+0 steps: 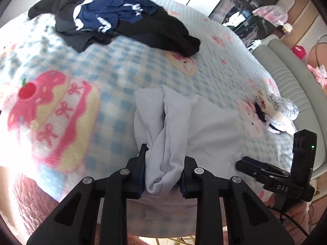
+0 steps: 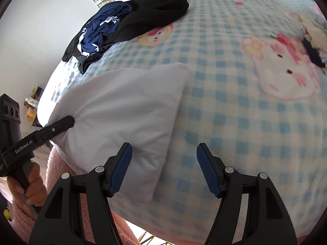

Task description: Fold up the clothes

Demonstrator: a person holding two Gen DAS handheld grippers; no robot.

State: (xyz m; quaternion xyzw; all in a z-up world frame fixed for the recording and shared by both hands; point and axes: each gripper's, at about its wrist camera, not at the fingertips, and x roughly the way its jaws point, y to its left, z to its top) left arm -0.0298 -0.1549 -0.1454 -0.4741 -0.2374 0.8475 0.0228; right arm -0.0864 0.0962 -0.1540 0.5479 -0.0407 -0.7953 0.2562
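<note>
We found the pale blue garment [image 1: 173,126] lying low and centre in the left wrist view, on the blue-and-white checked blanket [image 1: 126,69] with its pink cartoon prints. The left gripper [image 1: 163,175] was clamped on a bunched, twisted fold of that garment, the cloth squeezed between its two blue pads at the bottom centre of the frame (the jaws stood only narrowly apart, filled by fabric). In the right wrist view the same garment [image 2: 126,110] spread across the left half of the frame as a smooth, partly folded panel, one corner reaching toward the upper middle and its lower edge ending near the bottom centre. There the left gripper [image 2: 61,124] came in from the left edge, its tip nipping the cloth and raising small creases around the pinch, with a hand [image 2: 30,187] and a fluffy pink sleeve [image 2: 61,163] below it. The right gripper [image 2: 164,169] hung wide open at the bottom of its own view, holding nothing: its left finger [image 2: 120,169] lay over the garment's lower edge, its right one over bare blanket. A heap of black and navy clothes [image 1: 110,20] sat well apart, in the upper left of both views.
</note>
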